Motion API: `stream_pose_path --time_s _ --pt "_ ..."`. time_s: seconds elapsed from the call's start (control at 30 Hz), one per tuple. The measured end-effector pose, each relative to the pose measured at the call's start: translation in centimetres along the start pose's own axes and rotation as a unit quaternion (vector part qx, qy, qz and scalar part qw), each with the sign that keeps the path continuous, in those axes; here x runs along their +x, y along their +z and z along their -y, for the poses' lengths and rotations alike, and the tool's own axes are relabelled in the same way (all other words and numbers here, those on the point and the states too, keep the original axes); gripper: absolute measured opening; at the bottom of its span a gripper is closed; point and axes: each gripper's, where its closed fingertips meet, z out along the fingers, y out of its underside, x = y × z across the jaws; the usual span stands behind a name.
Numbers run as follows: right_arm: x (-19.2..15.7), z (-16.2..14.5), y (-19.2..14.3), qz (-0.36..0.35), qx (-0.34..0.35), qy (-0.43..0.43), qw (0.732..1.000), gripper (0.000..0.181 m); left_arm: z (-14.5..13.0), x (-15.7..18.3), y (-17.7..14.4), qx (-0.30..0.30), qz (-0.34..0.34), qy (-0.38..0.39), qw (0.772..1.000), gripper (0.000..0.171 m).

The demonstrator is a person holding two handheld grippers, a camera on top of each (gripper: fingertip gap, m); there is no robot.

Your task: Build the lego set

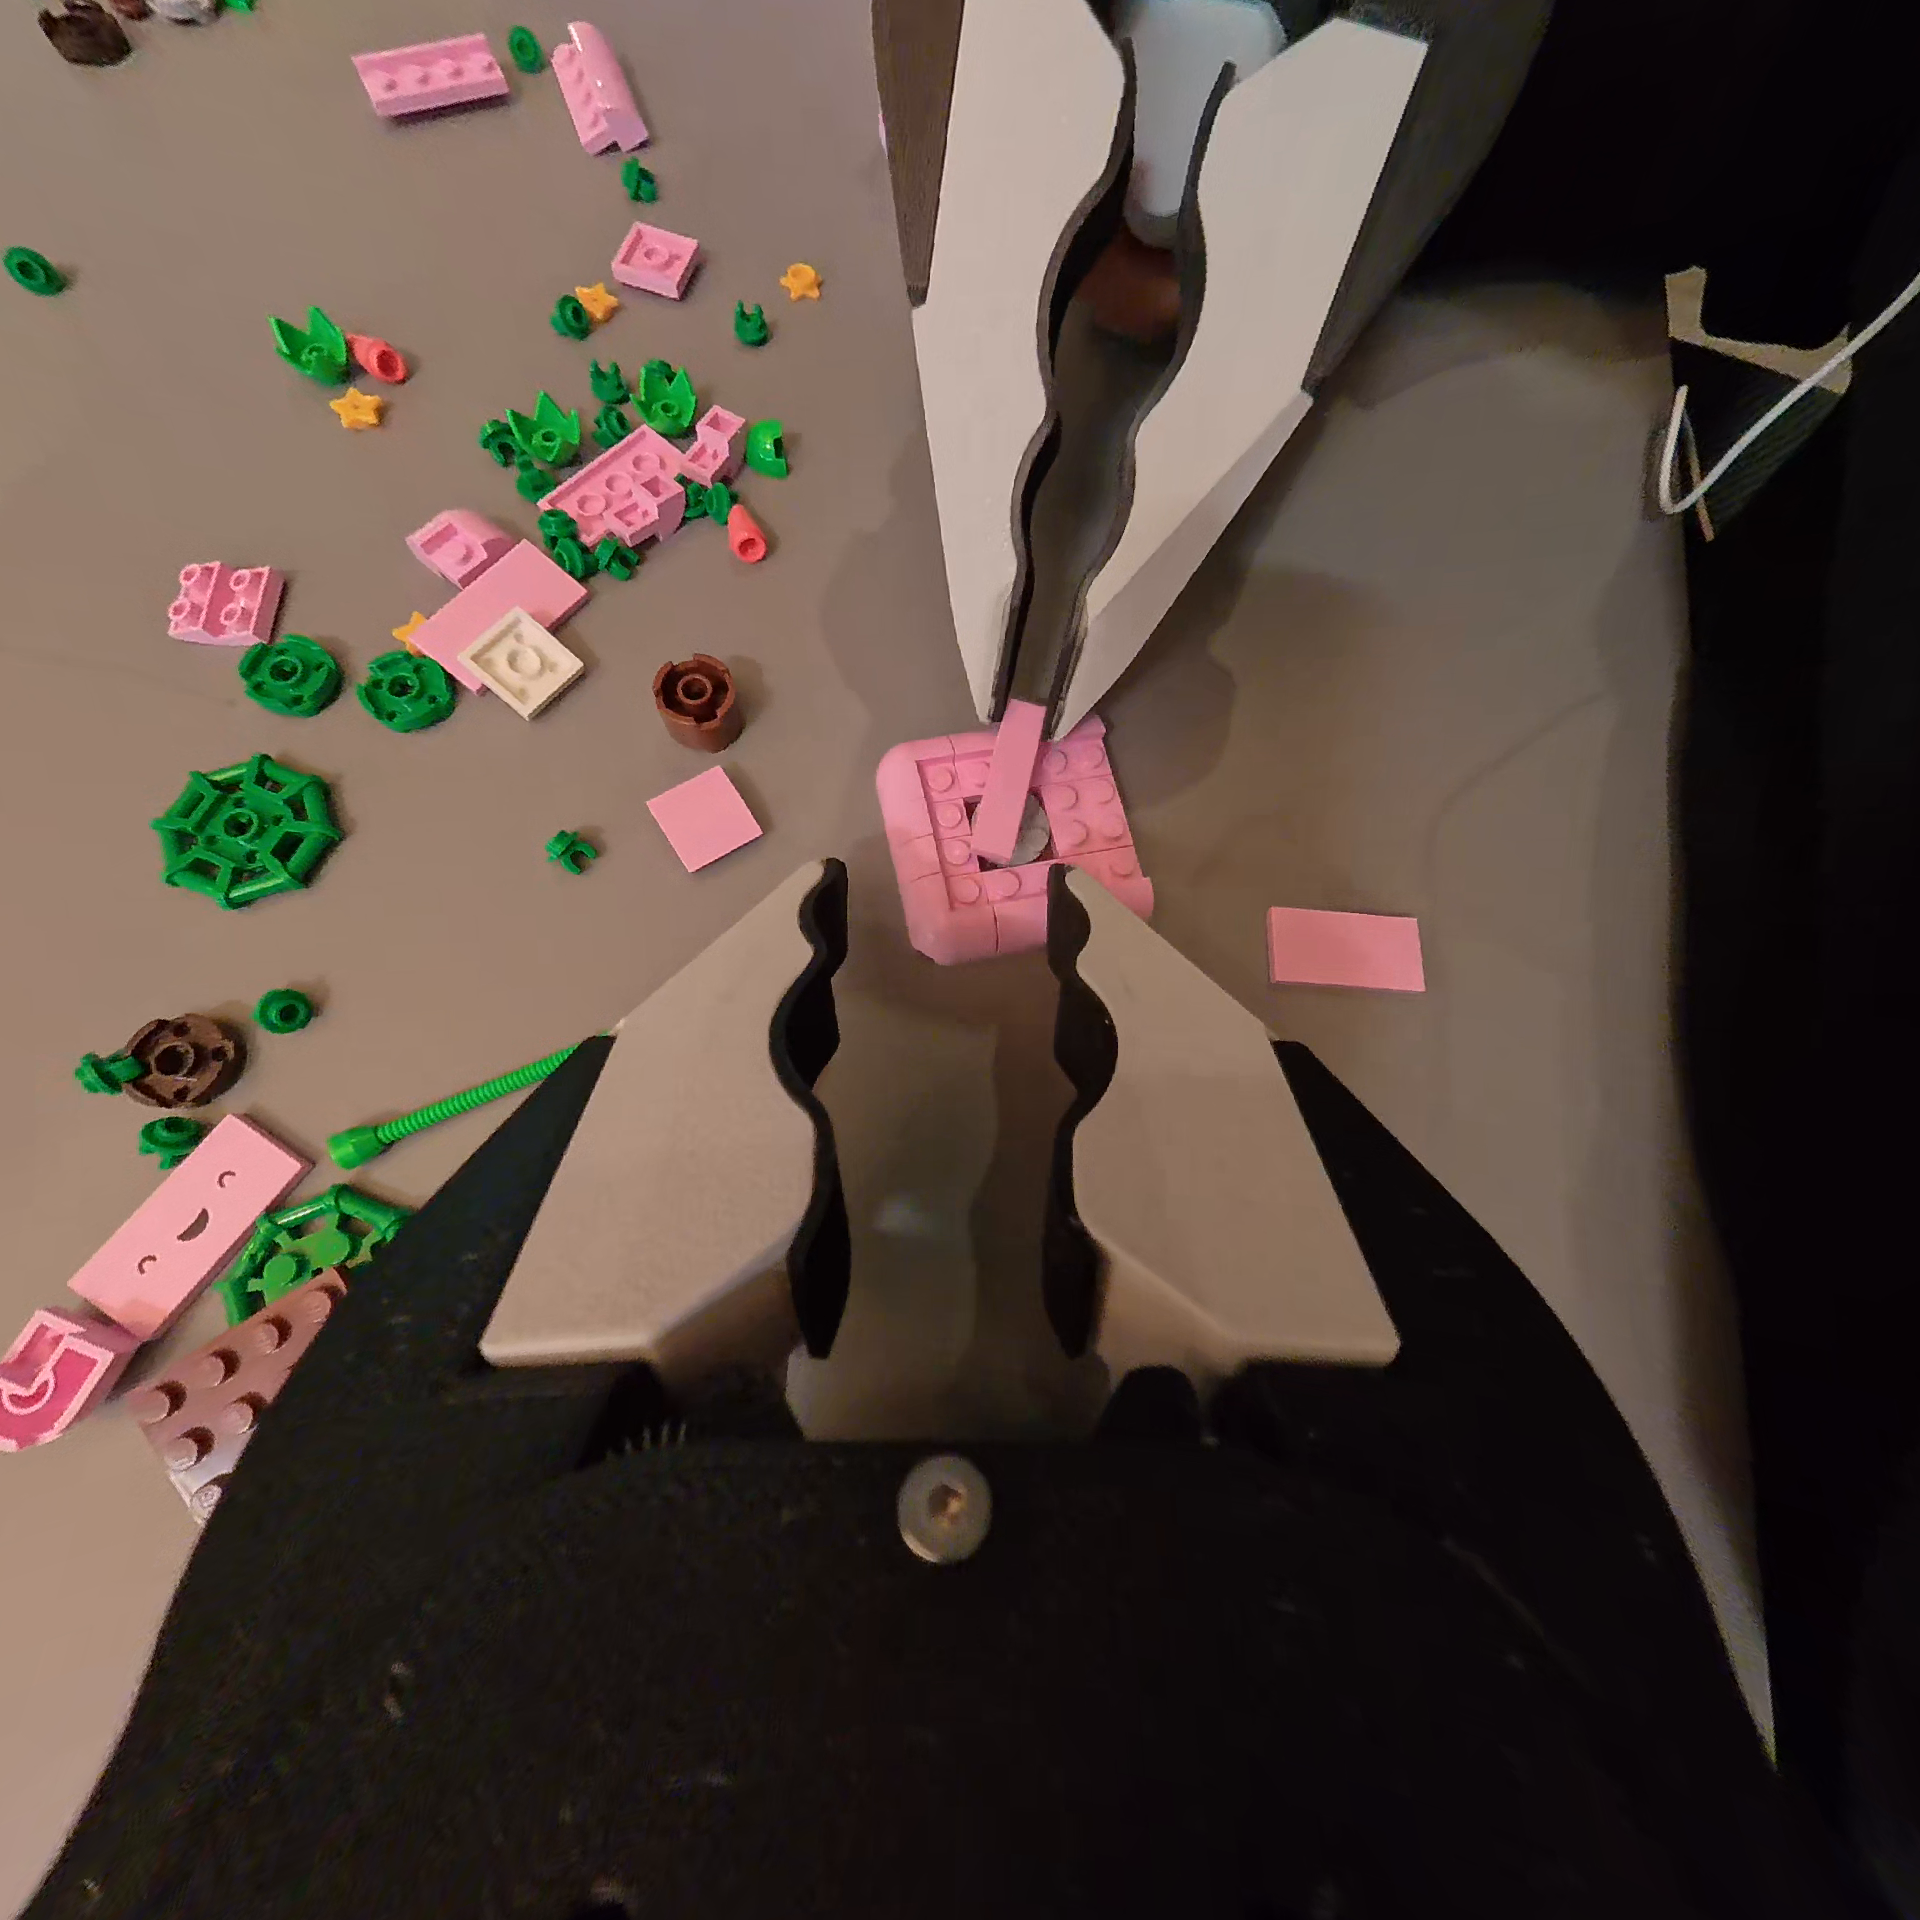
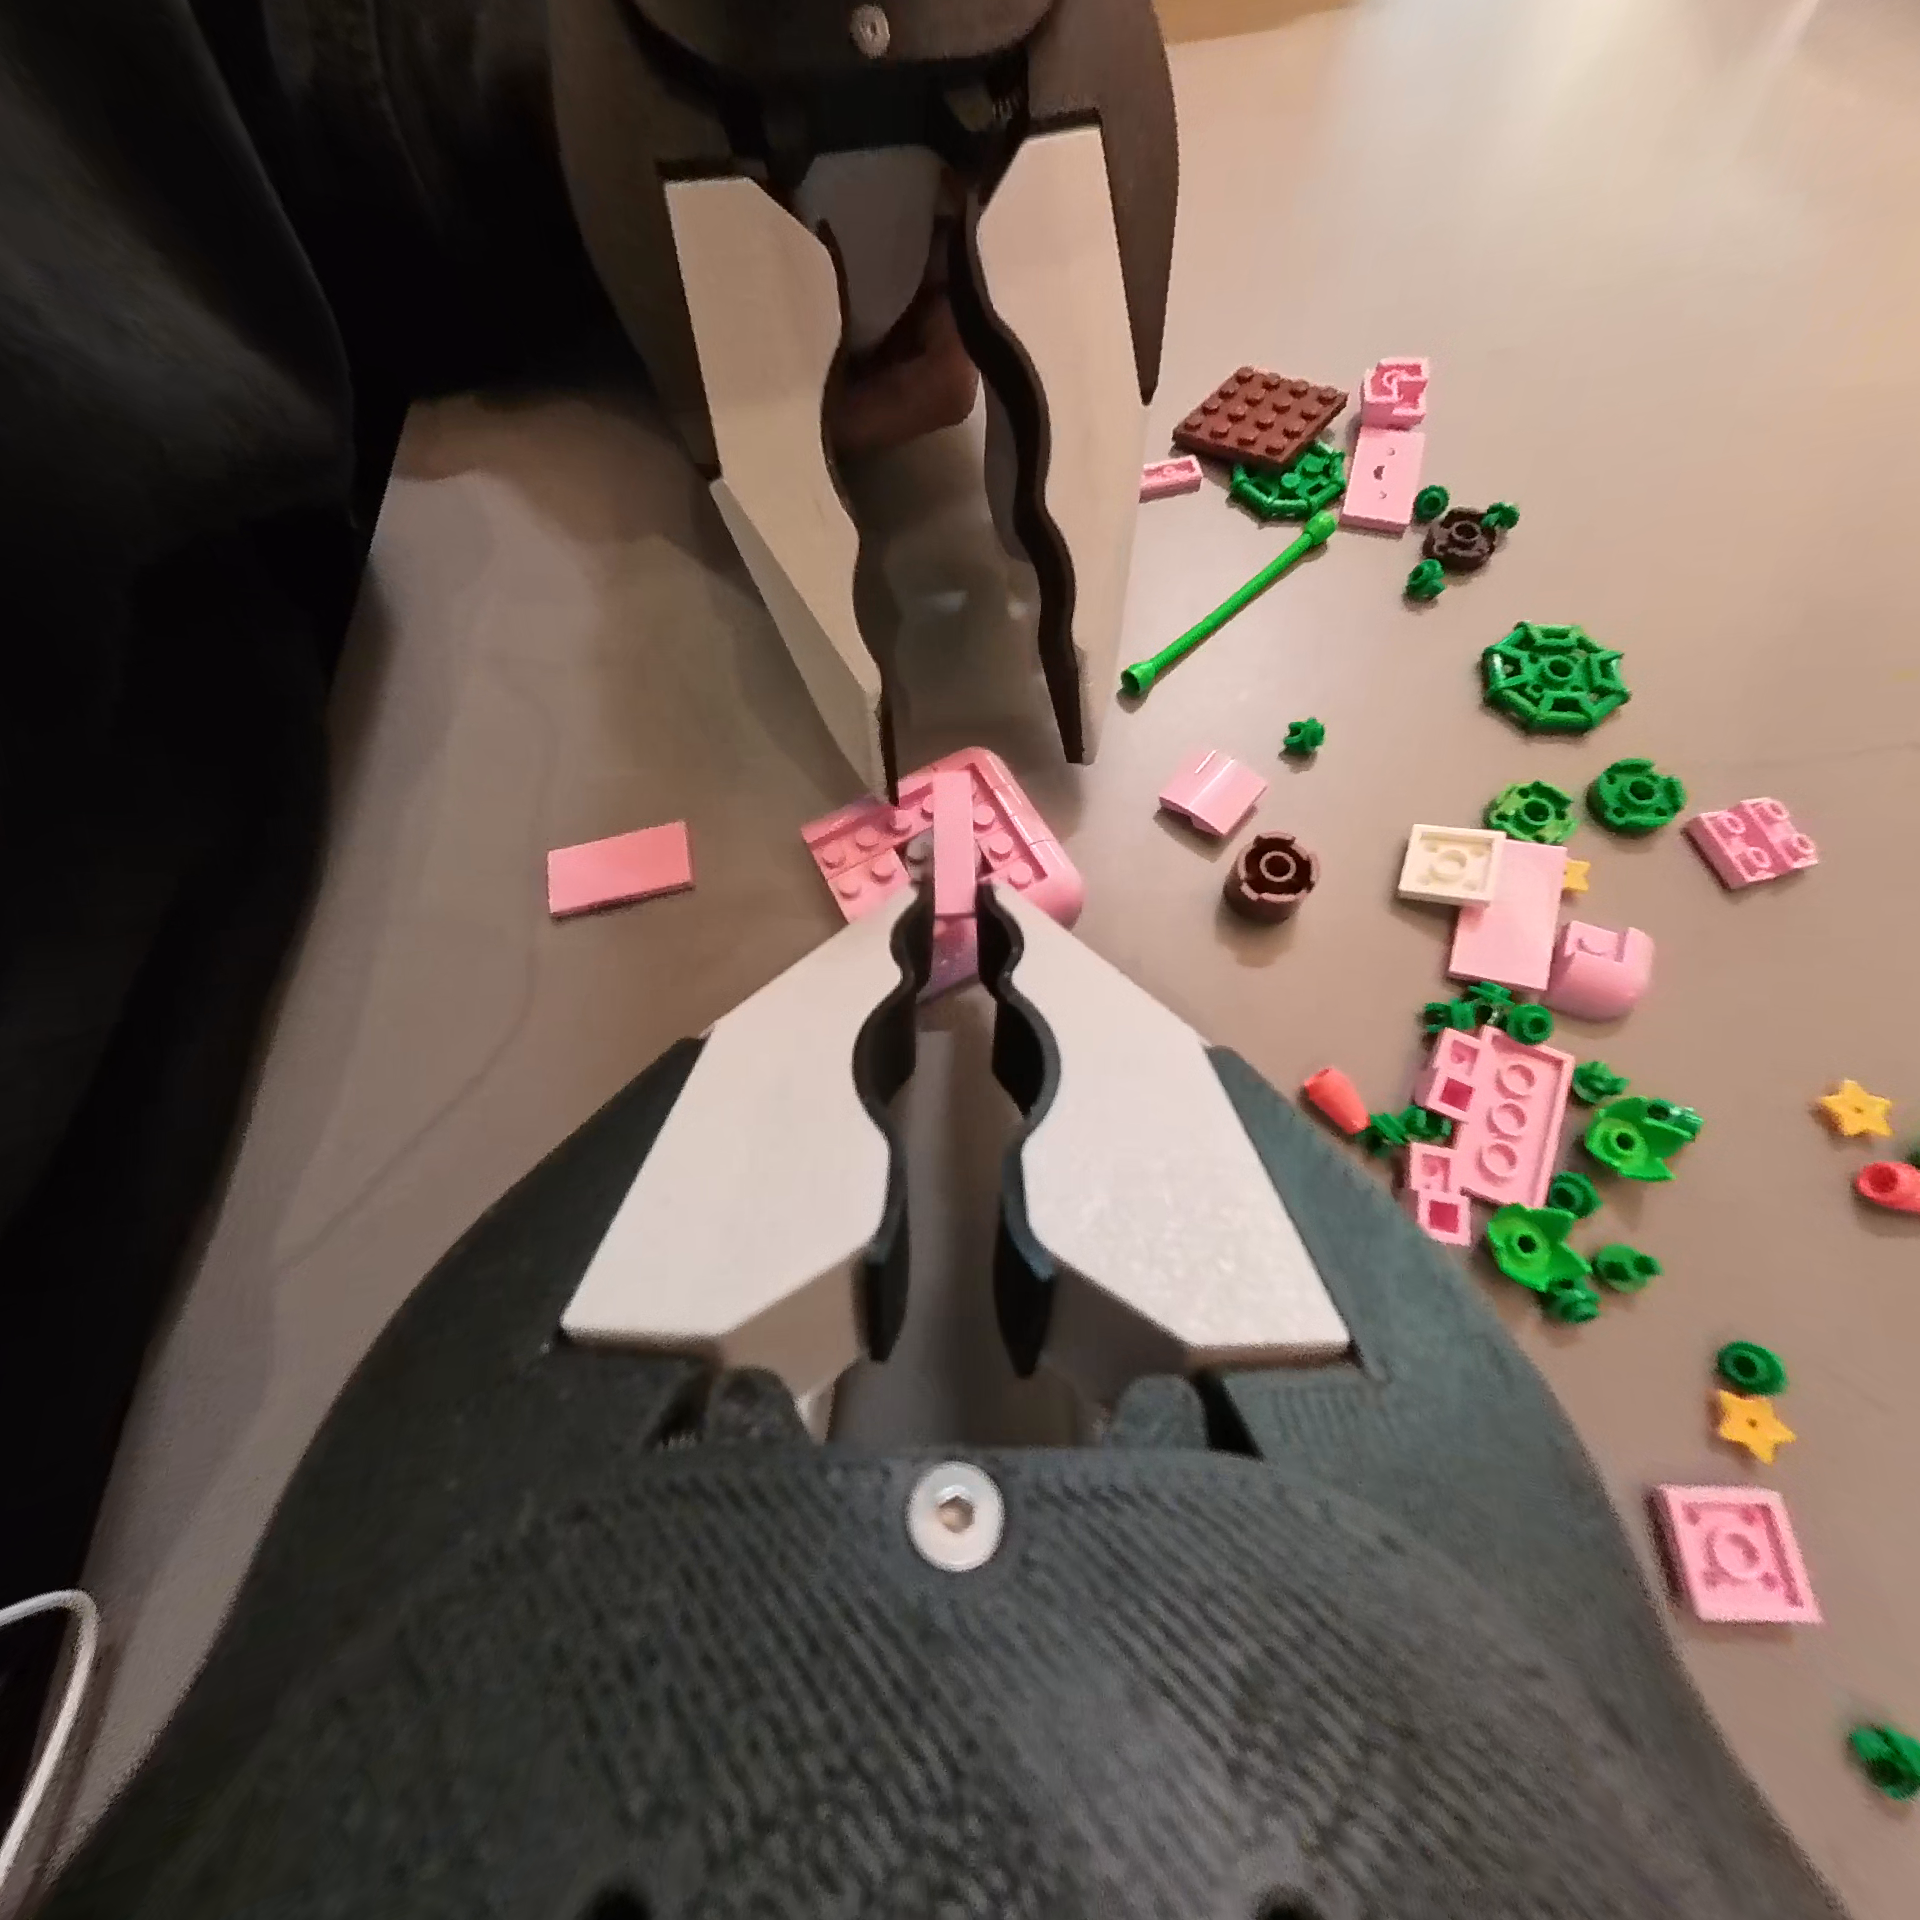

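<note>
Now, right gripper (image 2: 948, 914): a thin, smooth pink tile (image 1: 1013, 779) is pinched between its wavy black pads.
Pink tile: it is held slanted over the pink frame (image 1: 1013, 842).
Pink frame: square, bumpy with studs, round corners, with a hole in the middle; it is set on the grey table (image 1: 1455, 675).
Left gripper (image 1: 948, 894): its fingers are spread apart, nothing held, at the frame's near edge.
Hard to see: whether the tile touches the frame.

A plain tabletop work surface, likely a home or hobby desk, though the room itself stays out of view. The smooth grey-brown table (image 1: 312, 208) is strewn with loose toy bricks (image 2: 1496, 1122) at left under warm indoor light, while a dark cloth (image 2: 156, 520) drapes the table's right edge.
</note>
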Motion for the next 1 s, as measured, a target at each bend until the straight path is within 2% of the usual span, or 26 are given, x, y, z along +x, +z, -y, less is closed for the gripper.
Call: stream_pose_path --time_s 0.37,0.63,0.83,1.0 --pt "0.0 0.1 0.1 0.005 -0.001 -0.01 1.0 0.006 0.0 0.7 0.0 0.001 -0.018 0.014 1.0 0.04" --pt "1.8 -0.2 -0.6 -0.046 0.0 -0.017 0.999 0.007 -0.1 0.9 0.0 0.0 0.018 0.062 0.998 0.041" --pt "1.9 -0.6 -1.2 -0.054 0.002 -0.021 0.998 0.006 0.3 -0.2 -0.3 0.015 0.096 0.091 0.991 0.068" --pt "2.0 -1.0 -1.9 -0.052 0.002 -0.019 0.998 0.007 0.2 0.3 -0.1 0.009 0.102 0.117 0.988 0.072"
